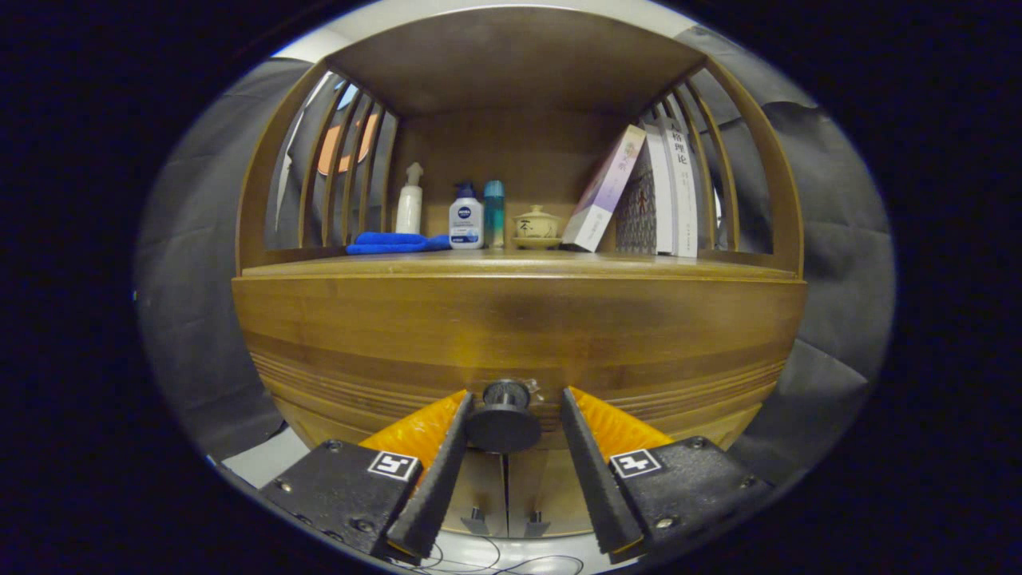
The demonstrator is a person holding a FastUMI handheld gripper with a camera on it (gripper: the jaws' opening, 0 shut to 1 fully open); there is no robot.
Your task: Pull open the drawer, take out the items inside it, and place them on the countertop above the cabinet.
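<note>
Drawer knob (504, 419), a dark round pull on a short stem, sits at lower centre of the frame, directly between the two fingers of the gripper (511, 403). The fingers are spread, flanking the knob on either side; the left finger appears to lie close against the knob's rim, the right finger stands apart from it with a visible gap. Neither is seen pressing on it, so the knob is bracketed, not pinched.

Governing relation: the knob lies dead ahead along the gripper's forward axis, its stem pointing out of the drawer front (519, 327) toward the camera. In my judgement a grip here needs only closure of the fingers; any pull would run straight back along that same axis.

Drawer front fills the middle of the frame and looks flush with the cabinet; its contents are hidden. Whether it awaits opening or has been shut again cannot be settled.

Beyond and above, the countertop (319, 266) carries a blue cloth (391, 242), a spray bottle (409, 201), a pump bottle (465, 217), a slim teal bottle (494, 212), a lidded cup (536, 224) and leaning books (639, 196).
</note>
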